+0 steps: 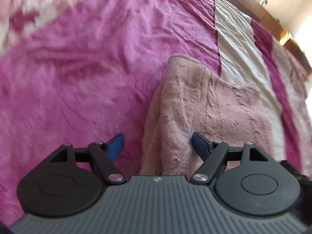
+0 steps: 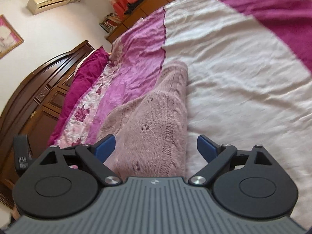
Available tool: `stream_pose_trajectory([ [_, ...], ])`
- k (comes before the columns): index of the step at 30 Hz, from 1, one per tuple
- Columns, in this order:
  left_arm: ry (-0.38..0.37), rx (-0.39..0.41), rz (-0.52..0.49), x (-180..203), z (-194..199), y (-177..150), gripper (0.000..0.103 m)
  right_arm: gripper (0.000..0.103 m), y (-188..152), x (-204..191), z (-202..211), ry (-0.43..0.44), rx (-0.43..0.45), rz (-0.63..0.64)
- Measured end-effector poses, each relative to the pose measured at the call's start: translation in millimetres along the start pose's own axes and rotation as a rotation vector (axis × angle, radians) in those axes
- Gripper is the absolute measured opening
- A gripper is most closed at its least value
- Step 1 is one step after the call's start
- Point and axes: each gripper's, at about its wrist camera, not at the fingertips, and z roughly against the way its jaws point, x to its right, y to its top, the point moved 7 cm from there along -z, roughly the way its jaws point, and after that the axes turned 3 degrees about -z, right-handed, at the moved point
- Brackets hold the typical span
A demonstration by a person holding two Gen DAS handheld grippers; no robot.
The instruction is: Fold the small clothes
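A: We're in a bedroom, on a bed [image 2: 224,62] with a pink, magenta and cream spread, a dark wooden headboard [image 2: 39,89] off to one side and an air conditioner [image 2: 48,1] high on the wall.

B: And the garment is a dusty-pink knit [image 1: 204,105], lying flat on the spread where the pink band meets the cream.

A: Where does it sit for each tool?

B: For the left gripper [image 1: 158,144], wide open with nothing in it, the knit's near edge runs in between the blue fingers [image 1: 116,146], and the bulk spreads away forward and right. The right-hand finger seems to touch the fabric, though I can't be sure.

A: The right gripper [image 2: 156,146]?

B: Also wide open and empty. The knit [image 2: 154,117] passes between its fingers and stretches straight ahead as a long strip, narrowing to a rounded end. Its long axis lines up with that gripper's reach.

A: So which one is nearer?

B: Too close to call. Both hover over the near edge.

A: Anything hidden?

B: The near hem vanishes under both gripper bodies, so I can't see corners or sleeves. Whether it's already been doubled over is hard to make out. The left view is blurred.
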Motion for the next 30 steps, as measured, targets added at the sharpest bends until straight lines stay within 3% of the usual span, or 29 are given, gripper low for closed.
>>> stream_pose_trajectory([
  [6,-0.135,-0.045,0.119,-9.4,-7.3,-5.3,0.078,0.095,-4.1,7.7,-34.6,0.042,-0.101,-0.074],
  [12,-0.329,-0.116,0.211,-0.6,-17.6,-18.9,0.076,0.097,-3.0,-1.3,-55.5,0.060,-0.140,-0.076],
  [14,-0.322,-0.104,0.185,2.2,-17.9,-22.2,0.066,0.097,-1.0,-2.5,-59.2,0.064,-0.148,-0.092],
  [16,-0.315,-0.093,0.172,3.1,-17.1,-24.3,0.057,0.093,2.3,-1.0,-59.7,0.064,-0.150,-0.112],
  [18,-0.331,-0.086,0.189,1.2,-14.0,-24.2,0.047,0.068,5.8,1.7,-59.0,0.042,-0.151,-0.119],
  [21,-0.364,-0.079,0.218,4.4,-7.4,-21.9,0.044,0.057,11.4,0.8,-52.5,0.046,-0.149,-0.121],
  [30,-0.450,-0.037,0.193,45.5,19.0,-25.4,0.043,0.052,43.6,-27.1,-2.0,0.091,-0.087,-0.055],
])
